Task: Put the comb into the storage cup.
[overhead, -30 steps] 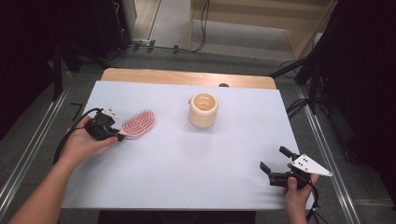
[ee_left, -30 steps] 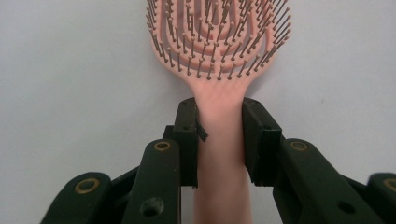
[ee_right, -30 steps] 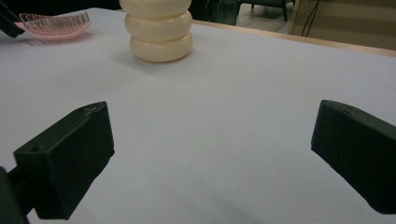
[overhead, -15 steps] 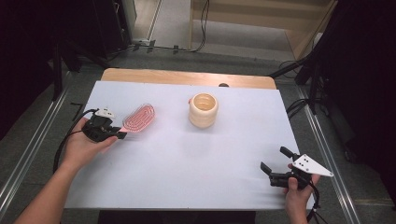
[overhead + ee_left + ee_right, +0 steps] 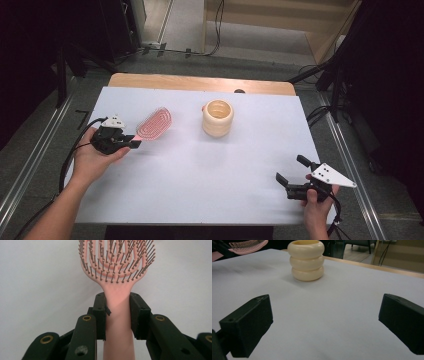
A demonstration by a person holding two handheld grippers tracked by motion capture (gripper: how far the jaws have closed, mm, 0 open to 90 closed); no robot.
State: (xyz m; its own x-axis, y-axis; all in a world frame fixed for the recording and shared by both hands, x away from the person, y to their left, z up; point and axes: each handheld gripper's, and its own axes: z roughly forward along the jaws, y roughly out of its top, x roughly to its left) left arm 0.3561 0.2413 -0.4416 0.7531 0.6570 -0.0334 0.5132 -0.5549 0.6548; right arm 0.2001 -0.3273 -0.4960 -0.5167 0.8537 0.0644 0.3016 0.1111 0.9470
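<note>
Left gripper (image 5: 117, 315): clamped on pink hairbrush (image 5: 117, 272) handle, narrow hold. Risk: brush swivels, misses cream holder (image 5: 218, 118). Right gripper (image 5: 327, 322): jaws wide, empty.

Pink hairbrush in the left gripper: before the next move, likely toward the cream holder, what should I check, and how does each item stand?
1. Grip: left gripper has both pads on the pink hairbrush at its handle neck. Ok.
2. Brush off the table: the head looks lifted in the right gripper view. Ok.
3. Holder upright: cream ribbed holder stands with its mouth up. Ok.
4. Holder empty: the inside is not fully seen. Cannot tell.
5. Path from brush to holder: bare tabletop between them. Ok.
6. Right gripper: open, near the table's front right corner, away from the holder. Ok.
</note>
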